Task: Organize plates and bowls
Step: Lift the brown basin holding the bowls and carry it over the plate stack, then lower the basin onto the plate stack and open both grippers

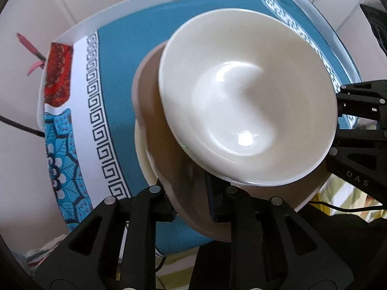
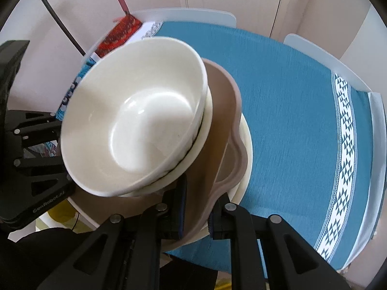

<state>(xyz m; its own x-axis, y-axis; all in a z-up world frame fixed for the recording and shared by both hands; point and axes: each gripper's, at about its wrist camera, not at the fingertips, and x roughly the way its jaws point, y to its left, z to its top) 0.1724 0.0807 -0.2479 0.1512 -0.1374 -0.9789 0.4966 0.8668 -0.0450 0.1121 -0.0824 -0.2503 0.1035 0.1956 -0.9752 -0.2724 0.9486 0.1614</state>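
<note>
At frame centre, a white bowl [image 1: 246, 96] tops a stack on the taupe plate [image 2: 217, 130] above the teal tabletop [image 2: 290, 96]. Left tool [image 1: 193, 207] and right tool [image 2: 196, 217] apparently clench the plate's rim.

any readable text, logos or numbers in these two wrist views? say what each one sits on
"DAS": pale letters on the black plastic body of the right gripper, seen in the left wrist view; more may be cut off.
"GenRobot.AI": pale letters on the black plastic body of the left gripper, seen in the right wrist view; slightly blurred, so the reading is probable.
No text on the white ceramic bowl, the beige plate or the teal patterned tablecloth: only ornament.
</note>
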